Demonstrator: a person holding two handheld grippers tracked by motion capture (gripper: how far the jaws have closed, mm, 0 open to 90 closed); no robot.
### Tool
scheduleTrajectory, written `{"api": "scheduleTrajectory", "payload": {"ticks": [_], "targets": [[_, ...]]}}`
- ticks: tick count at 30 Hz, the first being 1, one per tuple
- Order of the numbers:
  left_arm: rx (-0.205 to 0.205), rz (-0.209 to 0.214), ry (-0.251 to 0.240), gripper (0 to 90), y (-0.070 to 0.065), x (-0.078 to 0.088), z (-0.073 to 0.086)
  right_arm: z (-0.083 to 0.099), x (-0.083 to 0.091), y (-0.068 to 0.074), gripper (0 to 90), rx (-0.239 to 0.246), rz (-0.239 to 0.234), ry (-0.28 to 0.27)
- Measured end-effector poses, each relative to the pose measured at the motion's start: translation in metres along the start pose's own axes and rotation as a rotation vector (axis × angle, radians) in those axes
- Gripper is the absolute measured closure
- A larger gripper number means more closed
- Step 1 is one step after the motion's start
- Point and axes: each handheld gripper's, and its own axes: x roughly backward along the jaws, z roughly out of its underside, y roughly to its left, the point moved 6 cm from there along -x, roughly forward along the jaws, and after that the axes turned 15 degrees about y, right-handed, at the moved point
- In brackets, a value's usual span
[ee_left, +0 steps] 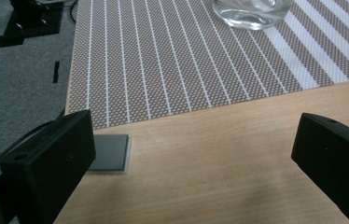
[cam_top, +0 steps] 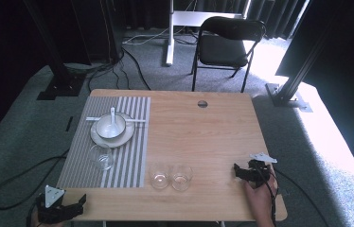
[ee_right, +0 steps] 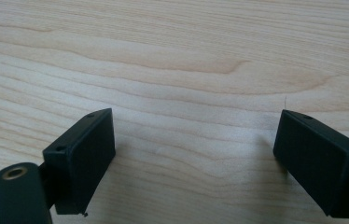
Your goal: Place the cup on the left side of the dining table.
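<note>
The right gripper (cam_top: 241, 171) gapes wide, empty. Two small clear glass tumblers (cam_top: 170, 177) stand left of it, near — light, slick, fragile; grip mid-wall. The left gripper (cam_top: 78, 203), equally open, holds nothing.

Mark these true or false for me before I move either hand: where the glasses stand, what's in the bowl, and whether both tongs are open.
1. Both the left tongs and the right tongs are open and hold nothing. True.
2. All three glasses stand on the striped placemat. False: one glass is on it; the other two glasses stand on the bare table.
3. A white spoon rests in the bowl. True.
4. The bowl sits directly on the wood. False: it sits on a plate on the placemat.
5. The right tongs touch a glass. False: they are apart from the nearest one.
</note>
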Motion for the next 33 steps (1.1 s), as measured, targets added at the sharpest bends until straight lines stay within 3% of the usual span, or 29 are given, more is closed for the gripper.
{"api": "scheduleTrajectory", "payload": {"ticks": [13, 24, 33], "targets": [[0.042, -0.022, -0.001, 0.2, 0.011, 0.008, 0.017, 0.000, 0.000, 0.000, 12.1, 0.000, 0.000, 0.000], [0.032, -0.071, 0.033, 0.1, 0.015, 0.009, 0.030, 0.000, 0.000, 0.000, 12.1, 0.000, 0.000, 0.000], [0.024, -0.019, 0.040, 0.2, 0.011, 0.006, 0.031, 0.000, 0.000, 0.000, 12.1, 0.000, 0.000, 0.000]]}}
